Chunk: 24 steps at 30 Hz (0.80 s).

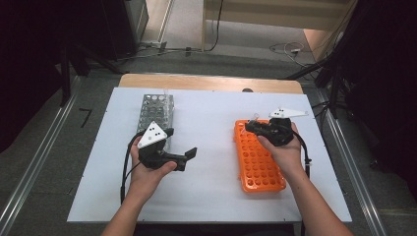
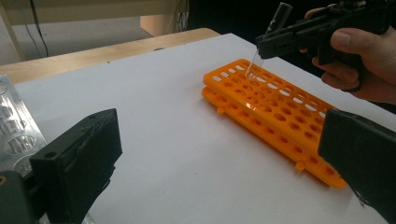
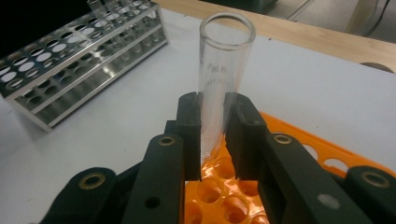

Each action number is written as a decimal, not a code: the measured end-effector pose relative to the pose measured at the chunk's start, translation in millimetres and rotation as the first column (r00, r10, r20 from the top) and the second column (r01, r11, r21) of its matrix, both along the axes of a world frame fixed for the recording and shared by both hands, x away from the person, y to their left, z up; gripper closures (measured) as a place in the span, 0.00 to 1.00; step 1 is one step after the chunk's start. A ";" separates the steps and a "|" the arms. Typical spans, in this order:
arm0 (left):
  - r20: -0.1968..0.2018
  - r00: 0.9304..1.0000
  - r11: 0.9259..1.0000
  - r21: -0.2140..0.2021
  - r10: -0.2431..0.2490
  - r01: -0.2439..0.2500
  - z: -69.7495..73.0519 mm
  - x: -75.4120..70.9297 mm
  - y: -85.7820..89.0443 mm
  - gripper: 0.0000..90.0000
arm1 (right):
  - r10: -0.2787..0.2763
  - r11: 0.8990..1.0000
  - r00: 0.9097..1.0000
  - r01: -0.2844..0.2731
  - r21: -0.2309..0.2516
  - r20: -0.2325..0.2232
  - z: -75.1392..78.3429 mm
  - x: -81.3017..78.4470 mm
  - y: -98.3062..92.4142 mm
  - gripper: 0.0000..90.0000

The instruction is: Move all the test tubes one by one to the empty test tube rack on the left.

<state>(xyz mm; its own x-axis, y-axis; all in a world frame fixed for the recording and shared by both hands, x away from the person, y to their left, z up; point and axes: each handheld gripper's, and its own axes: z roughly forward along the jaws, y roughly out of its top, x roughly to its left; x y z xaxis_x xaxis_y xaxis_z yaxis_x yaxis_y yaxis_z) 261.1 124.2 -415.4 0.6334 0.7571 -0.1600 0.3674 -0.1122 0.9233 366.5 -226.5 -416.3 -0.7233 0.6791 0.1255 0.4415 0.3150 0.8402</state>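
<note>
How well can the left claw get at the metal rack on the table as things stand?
Probably yes. The left claw is open and holds nothing, and the metal rack stands close beside it on the white table, with nothing between them. It points away, so it must turn.

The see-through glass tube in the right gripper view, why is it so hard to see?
In the right gripper view, the clear glass test tube lets the white table show through, so just its rim and edges stand out. In the left gripper view the near black tongs look soft and blurry. In the high view the room's sides are dark.
</note>
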 end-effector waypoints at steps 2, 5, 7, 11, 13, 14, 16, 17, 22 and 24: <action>0.000 1.000 1.000 0.000 -0.005 0.005 0.2 -0.1 -0.8 0.00 | 0.013 1.000 1.000 -0.013 0.006 -0.002 -0.2 -4.5 0.8 0.82; -0.001 1.000 1.000 0.000 -0.011 0.011 0.3 -0.3 -2.5 0.00 | 0.026 1.000 1.000 -0.026 0.015 0.006 -0.5 -11.6 1.4 0.82; 0.000 1.000 1.000 0.002 -0.015 0.015 0.4 -0.2 -3.6 0.00 | 0.039 0.999 0.999 -0.039 0.021 0.008 -0.7 -16.3 2.3 0.82; -0.001 1.000 1.000 0.003 -0.025 0.025 0.5 -0.5 -6.2 0.00 | 0.069 0.997 0.998 -0.069 0.025 0.009 -0.2 -25.5 5.6 0.82; 0.001 1.000 1.000 0.005 -0.030 0.030 0.7 -0.6 -7.3 0.00 | 0.083 0.996 0.997 -0.083 0.028 0.008 0.1 -30.0 7.6 0.82; 0.001 1.000 1.000 0.001 -0.031 0.031 0.9 -0.8 -7.8 0.00 | 0.092 0.995 0.996 -0.093 0.028 0.009 0.0 -32.0 8.6 0.82; 0.002 0.999 0.999 0.001 -0.032 0.032 1.6 -1.2 -8.7 0.00 | 0.108 0.994 0.994 -0.108 0.027 0.007 -0.1 -35.9 11.0 0.82; 0.004 0.999 0.999 0.000 -0.034 0.034 2.1 -1.4 -8.9 0.00 | 0.118 0.993 0.993 -0.118 0.025 0.008 0.2 -37.6 11.9 0.82; 0.008 0.999 0.999 -0.008 -0.045 0.045 4.0 -2.5 -10.1 0.00 | 0.156 0.987 0.988 -0.156 0.030 0.007 0.9 -47.4 17.5 0.82; 0.011 0.999 0.999 -0.010 -0.050 0.050 4.7 -2.6 -10.5 0.00 | 0.176 0.984 0.984 -0.176 0.021 0.007 0.5 -51.4 21.1 0.82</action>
<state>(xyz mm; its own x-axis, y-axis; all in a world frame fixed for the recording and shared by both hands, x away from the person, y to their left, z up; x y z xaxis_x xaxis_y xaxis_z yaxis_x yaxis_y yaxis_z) 258.4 113.7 -410.7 0.6724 0.7225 -0.1608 0.3515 -0.1206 0.9284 315.1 -205.4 -415.8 -0.8321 0.5381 0.1345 0.3761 0.3692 0.8498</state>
